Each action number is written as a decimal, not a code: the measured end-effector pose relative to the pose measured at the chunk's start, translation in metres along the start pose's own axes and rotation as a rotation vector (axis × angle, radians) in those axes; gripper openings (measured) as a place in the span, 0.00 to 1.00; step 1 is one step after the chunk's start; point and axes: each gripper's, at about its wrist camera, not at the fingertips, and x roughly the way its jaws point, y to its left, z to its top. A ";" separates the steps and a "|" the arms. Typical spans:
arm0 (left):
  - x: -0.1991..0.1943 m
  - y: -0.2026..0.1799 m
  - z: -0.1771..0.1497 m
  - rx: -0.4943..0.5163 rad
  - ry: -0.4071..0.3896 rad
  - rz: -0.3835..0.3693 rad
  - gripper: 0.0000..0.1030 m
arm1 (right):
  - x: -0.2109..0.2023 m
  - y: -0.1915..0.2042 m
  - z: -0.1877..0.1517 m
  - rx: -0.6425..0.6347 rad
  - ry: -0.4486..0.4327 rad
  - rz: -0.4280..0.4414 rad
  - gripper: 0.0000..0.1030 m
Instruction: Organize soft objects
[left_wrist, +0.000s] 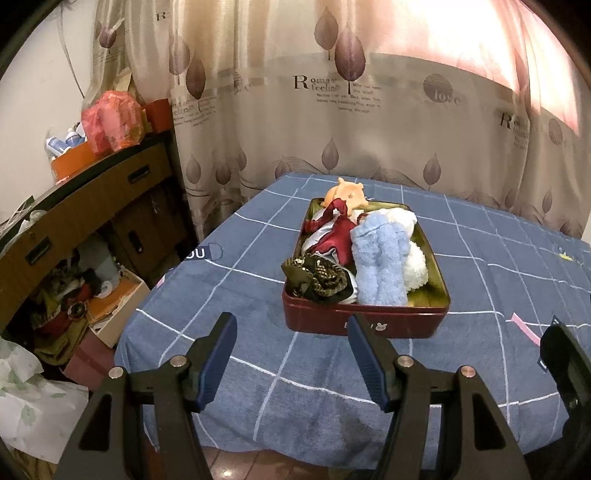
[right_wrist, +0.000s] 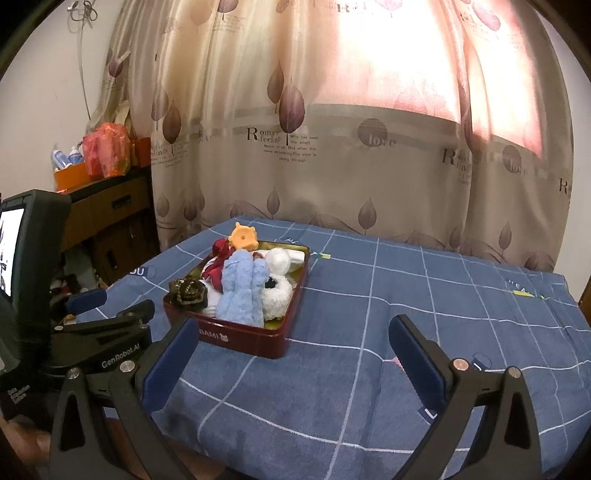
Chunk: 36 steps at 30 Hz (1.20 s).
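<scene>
A dark red tin box (left_wrist: 364, 322) (right_wrist: 258, 341) sits on the blue checked tablecloth (left_wrist: 229, 295) (right_wrist: 406, 332). It holds a light blue fluffy cloth (left_wrist: 380, 258) (right_wrist: 242, 291), white fluffy pieces (left_wrist: 415, 267) (right_wrist: 277, 299), a red and white cloth (left_wrist: 332, 232) (right_wrist: 218, 266), a dark patterned cloth (left_wrist: 317, 280) (right_wrist: 186, 290) and an orange plastic toy (left_wrist: 345, 194) (right_wrist: 242, 238). My left gripper (left_wrist: 291, 325) hangs open just short of the box's near side, with nothing between its fingers. My right gripper (right_wrist: 293, 330) is open and empty over the cloth, to the right of the box.
A brown cabinet (left_wrist: 85, 206) (right_wrist: 110, 210) with a red bag (left_wrist: 110, 122) and an orange box (left_wrist: 70, 162) on top stands at the left. Cluttered boxes (left_wrist: 110, 314) lie on the floor below it. A leaf-print curtain (left_wrist: 369, 110) hangs behind the table.
</scene>
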 end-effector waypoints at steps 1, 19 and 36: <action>0.001 -0.001 0.000 0.003 0.001 0.000 0.62 | 0.000 0.000 -0.001 0.002 0.002 0.001 0.99; 0.005 -0.002 -0.002 -0.001 0.018 -0.009 0.62 | 0.004 0.003 -0.006 -0.007 0.008 0.004 0.99; 0.006 -0.001 -0.002 -0.004 0.026 -0.016 0.62 | 0.005 0.003 -0.007 -0.010 0.012 -0.002 0.99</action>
